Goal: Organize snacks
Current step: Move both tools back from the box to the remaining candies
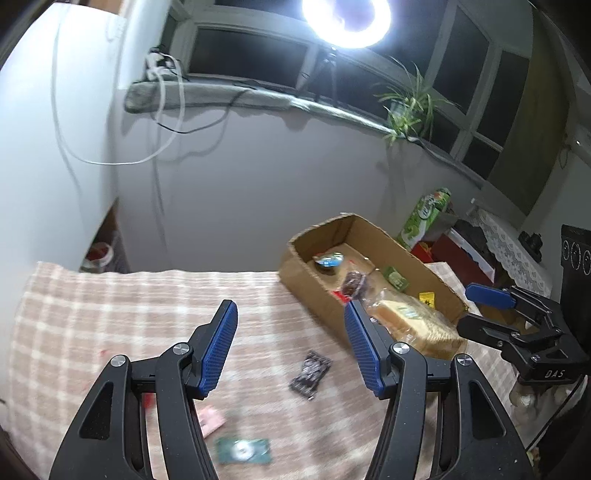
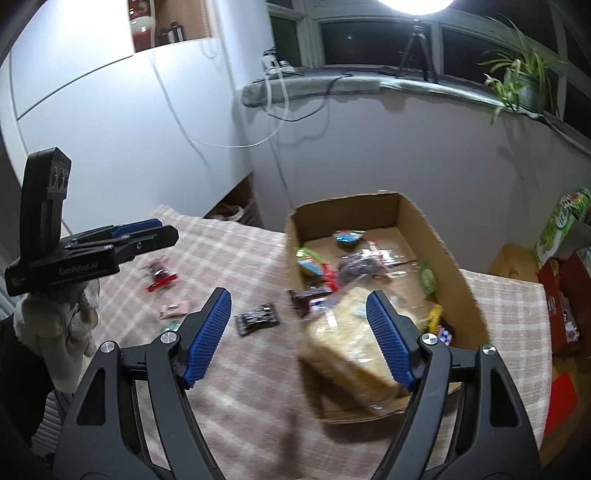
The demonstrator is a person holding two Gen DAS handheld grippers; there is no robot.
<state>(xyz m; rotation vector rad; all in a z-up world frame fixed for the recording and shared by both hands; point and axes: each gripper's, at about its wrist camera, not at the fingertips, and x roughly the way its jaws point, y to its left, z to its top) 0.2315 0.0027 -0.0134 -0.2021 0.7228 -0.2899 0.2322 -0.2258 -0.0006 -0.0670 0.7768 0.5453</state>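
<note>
A cardboard box (image 1: 295, 275) (image 2: 406, 210) stands on the checked tablecloth (image 1: 110, 314) with several snacks inside, among them a blue-lidded cup (image 1: 328, 259) (image 2: 347, 236). A bagged bread loaf (image 1: 417, 325) (image 2: 343, 347) lies over the box's near end. On the cloth lie a dark wrapper (image 1: 310, 373) (image 2: 258, 319), a pink packet (image 1: 212, 421) (image 2: 175, 309), a green packet (image 1: 243, 450) and a red snack (image 2: 160, 280). My left gripper (image 1: 290, 306) (image 2: 168, 229) hangs open above the cloth, holding nothing. My right gripper (image 2: 297, 293) (image 1: 465, 310) is open just before the loaf, its pads not pressing on it.
A green carton (image 1: 428, 218) (image 2: 561, 229) and red boxes (image 1: 454, 251) stand to the right of the cardboard box. Behind the table are a white wall, a windowsill with a plant (image 1: 406, 107) and a bright ring lamp (image 1: 347, 18).
</note>
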